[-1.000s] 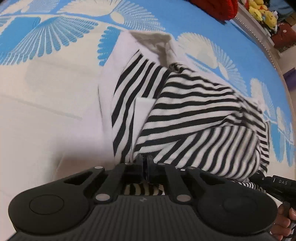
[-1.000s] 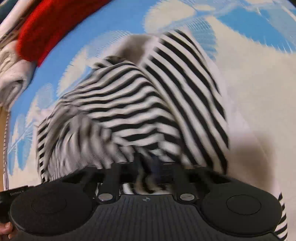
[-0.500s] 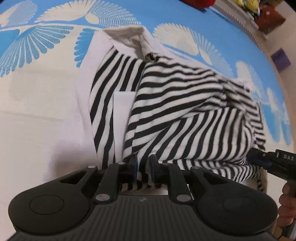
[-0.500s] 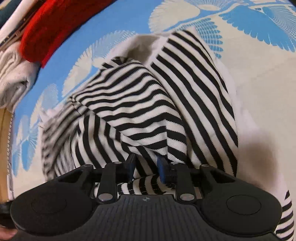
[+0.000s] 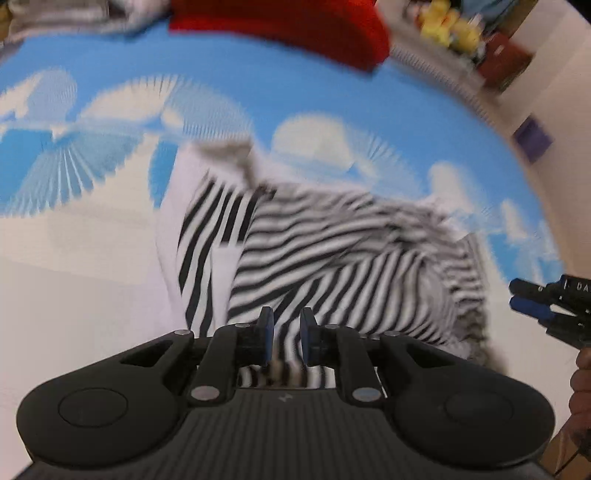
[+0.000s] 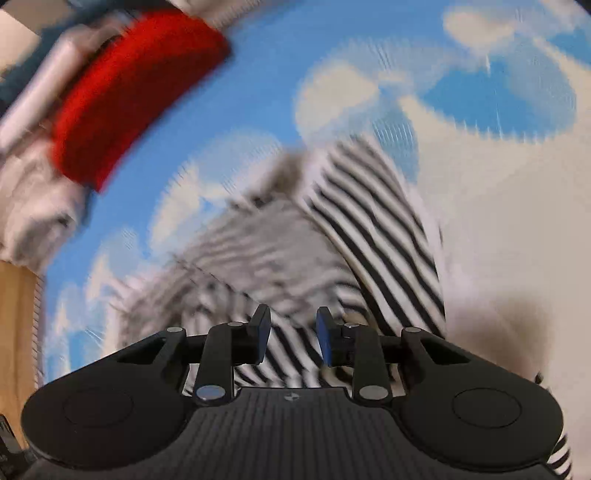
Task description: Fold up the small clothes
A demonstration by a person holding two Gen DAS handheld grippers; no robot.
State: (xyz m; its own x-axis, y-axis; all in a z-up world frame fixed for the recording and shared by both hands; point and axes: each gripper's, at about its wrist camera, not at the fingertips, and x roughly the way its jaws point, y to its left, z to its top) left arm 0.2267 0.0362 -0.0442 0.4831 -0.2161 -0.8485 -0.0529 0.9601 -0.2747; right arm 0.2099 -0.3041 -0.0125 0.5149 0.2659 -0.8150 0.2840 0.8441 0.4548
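A black-and-white striped top (image 5: 332, 258) lies folded over on the blue-and-white patterned cloth (image 5: 110, 258); it also shows in the right wrist view (image 6: 369, 229). My left gripper (image 5: 286, 339) is open just above the top's near hem, with nothing between its jaws. My right gripper (image 6: 291, 339) is open above the same hem from the other side, holding nothing. The right gripper's blue-tipped fingers (image 5: 535, 299) show at the right edge of the left wrist view. Both views are motion-blurred.
A red knitted garment (image 5: 295, 29) lies at the far edge of the cloth, also in the right wrist view (image 6: 129, 92), beside a grey-white garment (image 6: 33, 206). Yellow toys (image 5: 450, 26) sit on a shelf beyond. A wooden edge (image 6: 14, 332) is at left.
Both grippers have opened and let go of the striped top's hem. Both have pulled back and risen from the garment, which now lies folded on the cloth.
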